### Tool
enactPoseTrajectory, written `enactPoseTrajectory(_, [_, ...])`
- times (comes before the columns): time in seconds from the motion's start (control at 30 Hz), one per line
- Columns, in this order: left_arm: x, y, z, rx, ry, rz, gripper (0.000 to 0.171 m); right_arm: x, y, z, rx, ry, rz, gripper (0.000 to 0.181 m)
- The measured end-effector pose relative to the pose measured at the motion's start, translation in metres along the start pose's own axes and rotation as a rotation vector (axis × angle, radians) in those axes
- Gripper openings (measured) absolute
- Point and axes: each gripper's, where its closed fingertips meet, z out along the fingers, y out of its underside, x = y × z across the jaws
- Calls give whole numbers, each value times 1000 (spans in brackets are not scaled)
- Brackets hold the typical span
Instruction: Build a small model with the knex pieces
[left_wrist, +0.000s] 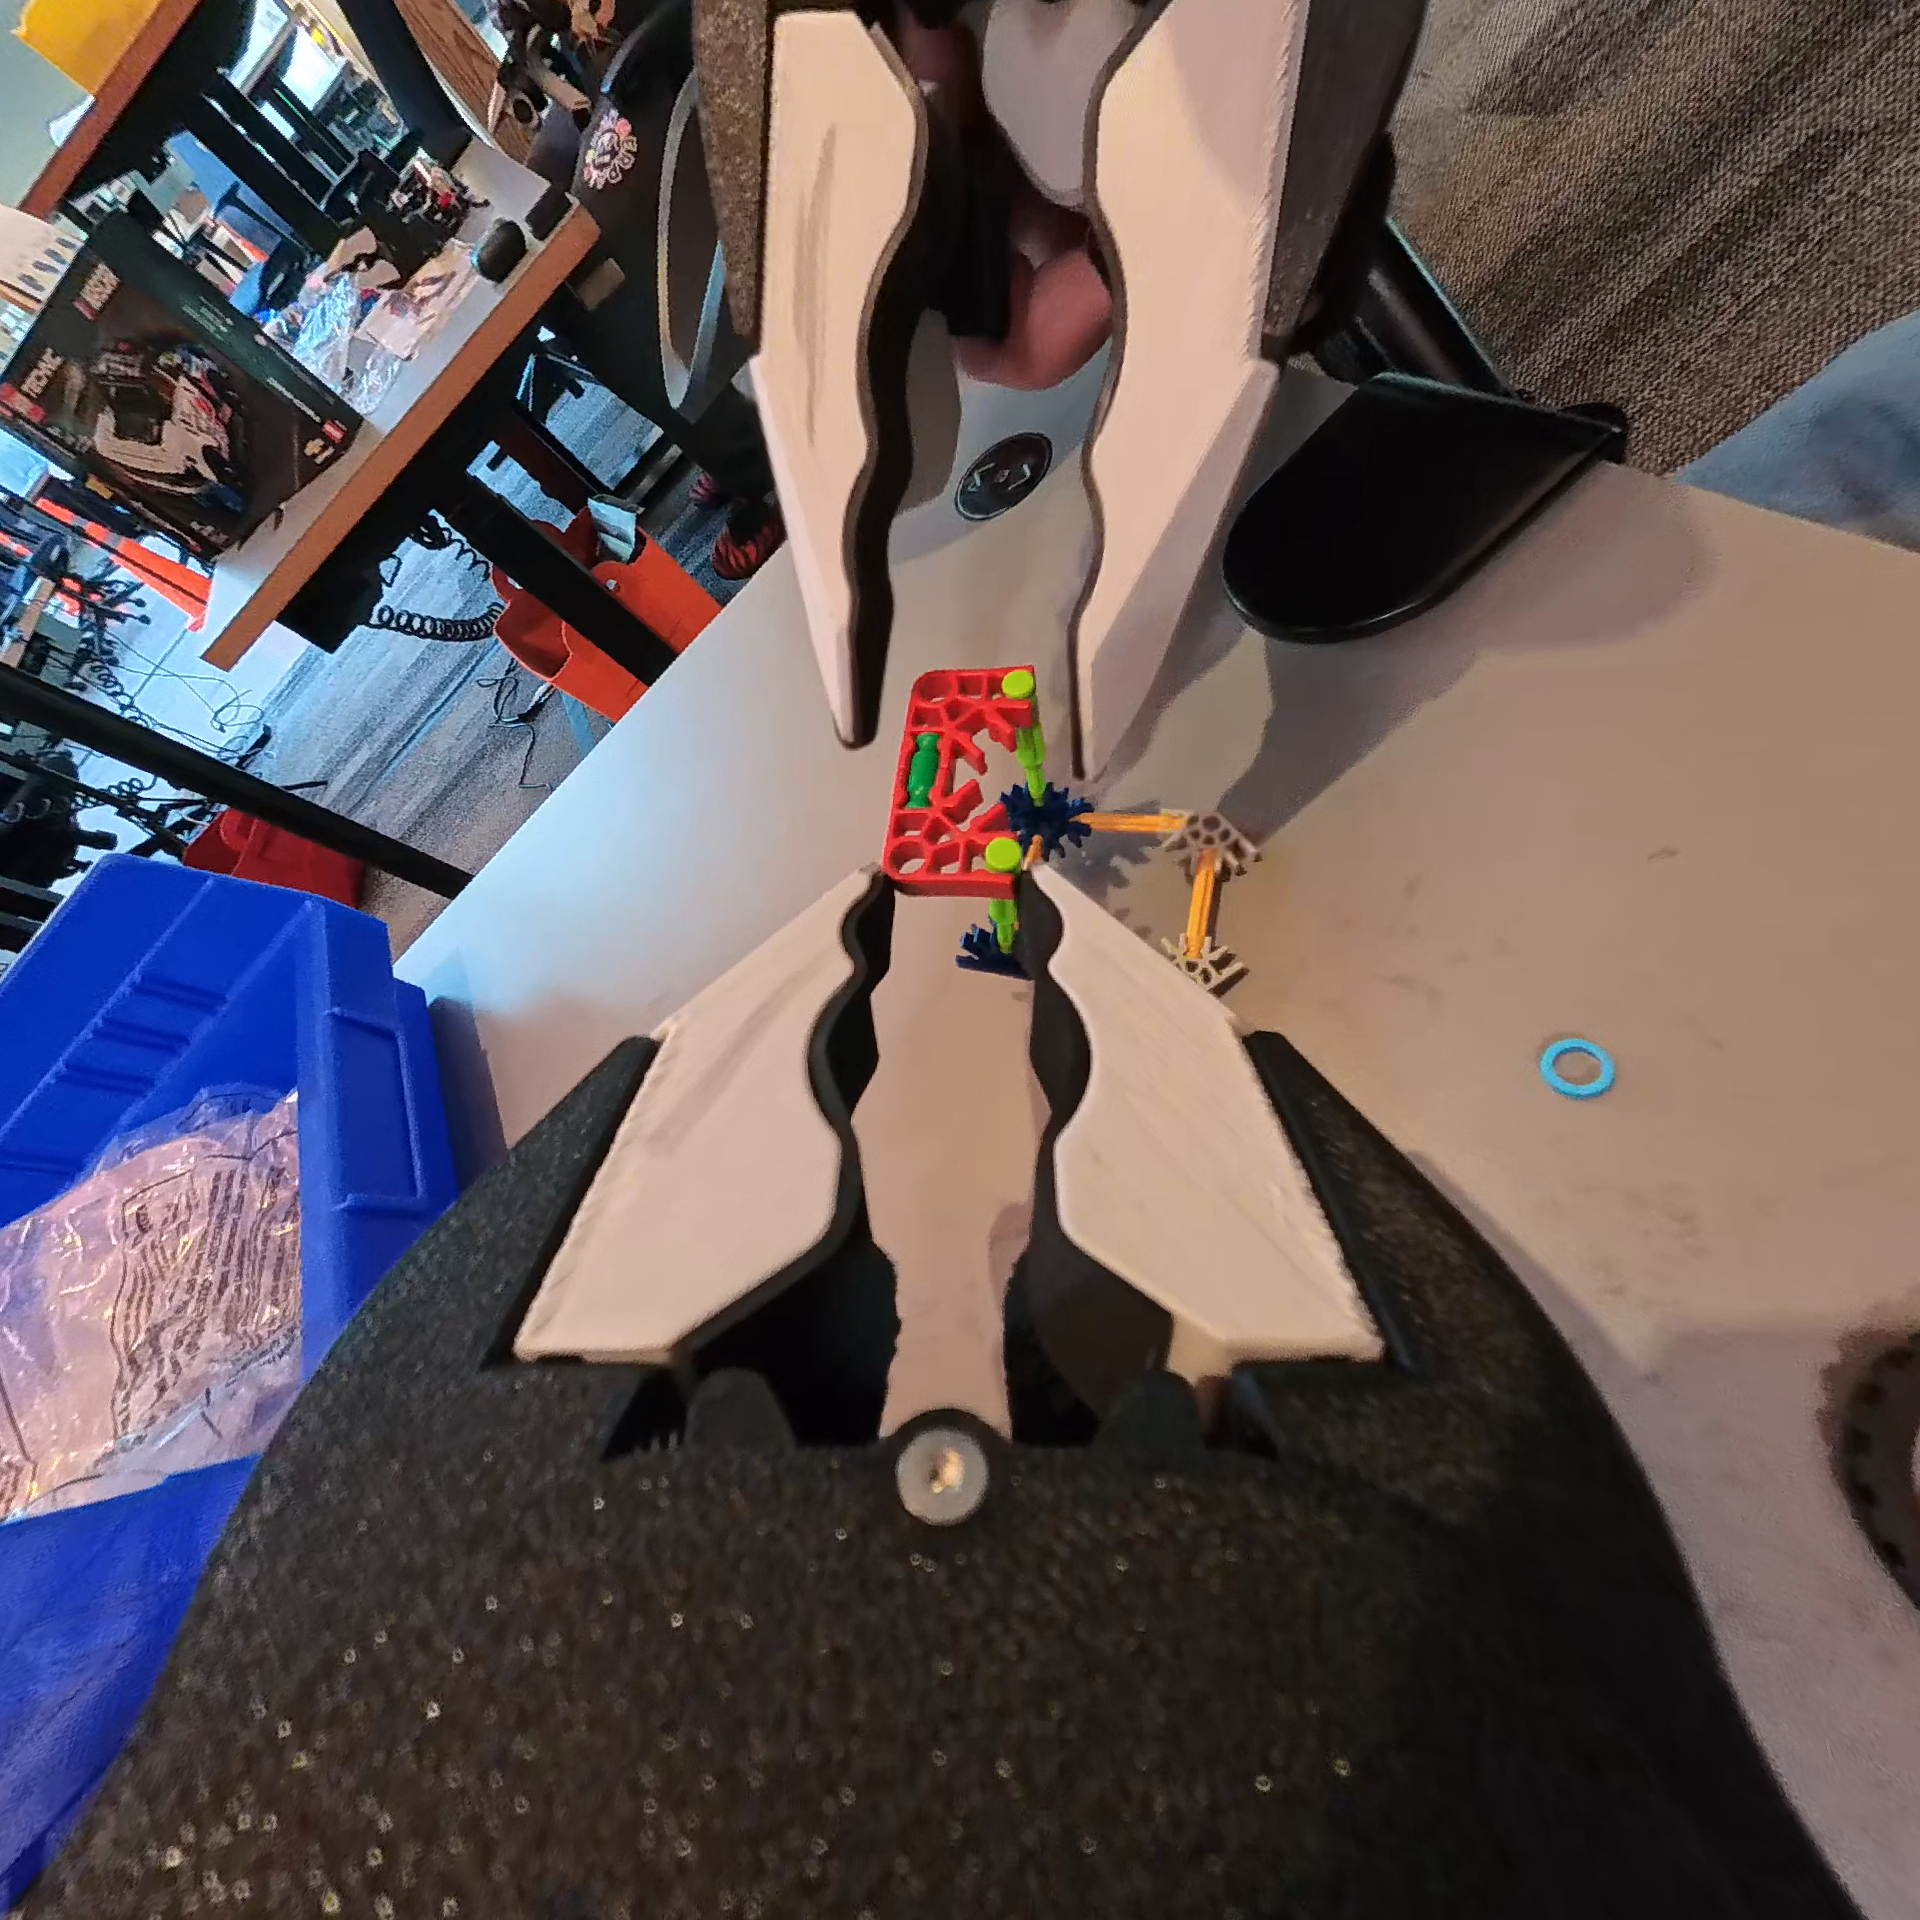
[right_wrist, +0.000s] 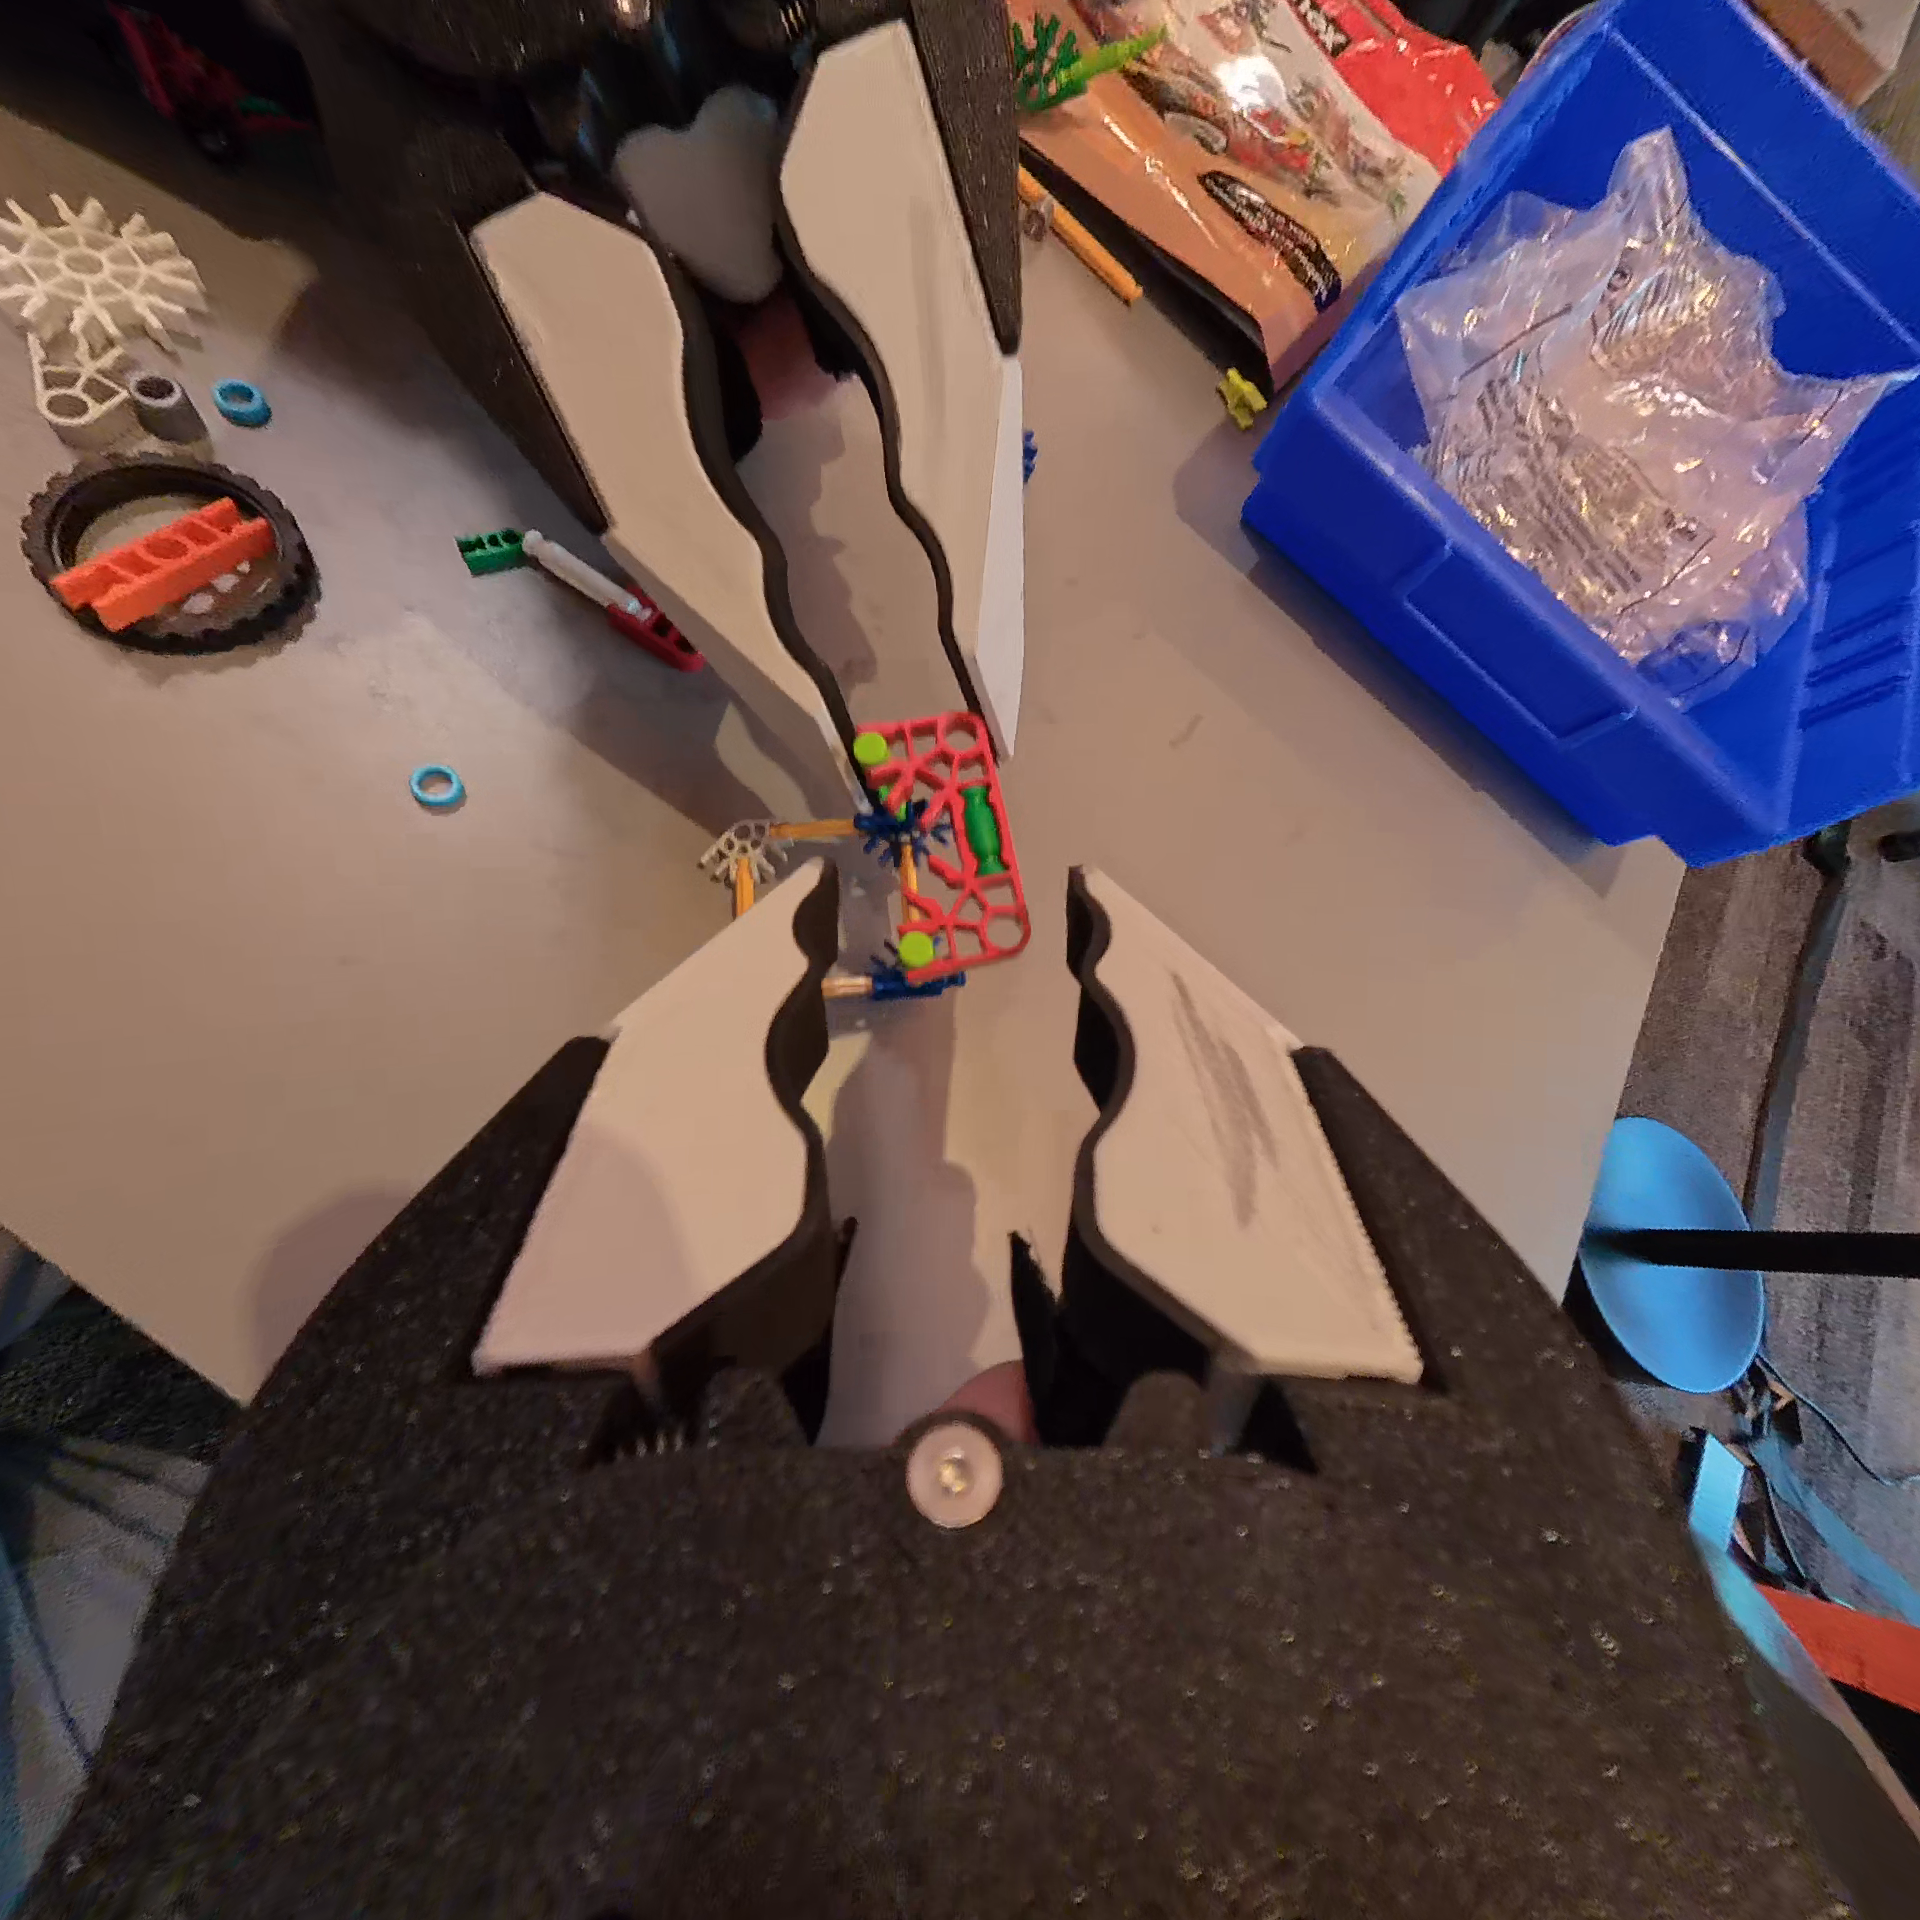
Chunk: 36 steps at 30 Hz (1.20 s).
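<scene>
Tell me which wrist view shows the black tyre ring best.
Right wrist view: the black tyre ring lies whole on the table, an orange block resting across it. The left wrist view catches only an arc at its right edge.

Both of my wrist cameras give bright, evenly lit pictures under soft indoor light. Shadows on the grey table (right_wrist: 312, 935) are pale and soft-edged, pooling just beneath my gripper fingers (right_wrist: 686, 1174) and beside the small toy build (left_wrist: 977, 821). The clear plastic bag (right_wrist: 1621, 436) in the blue bin (right_wrist: 1455, 582) throws sharp white glare. In the left wrist view, daylight washes out the far top left corner. The wide lenses bend straight lines near every edge; the table's edges curve. The far gripper's fingers (left_wrist: 831, 312) show slight motion blur, and my own gripper body close to the lens is soft.
</scene>
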Motion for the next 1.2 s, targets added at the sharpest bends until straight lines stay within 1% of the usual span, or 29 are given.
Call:
enactPoseTrajectory(0.1, [0, -1, 0, -1, -2, 6, 21, 2, -12, 6, 36, 14, 32, 35])
enactPoseTrajectory(0.27, [1, 0, 0, -7, -6, 14, 21, -2, -14, 12, 32, -16, 61, 32])
enactPoseTrajectory(0.63, [0, -1, 0, -2, -8, 25, 21, -4, -20, 9, 69, -64, 137, 32])
enactPoseTrajectory(0.7, [1, -2, 1, -1, -6, 27, 21, -4, -22, 9, 79, -69, 148, 26])
enactPoseTrajectory(1.1, [3, 1, 3, -13, -4, 35, 22, -7, -17, 11, 54, -82, 87, 28])
enactPoseTrajectory(1.2, [3, 0, 3, -11, -2, 36, 22, -7, -16, 11, 67, -90, 94, 28])
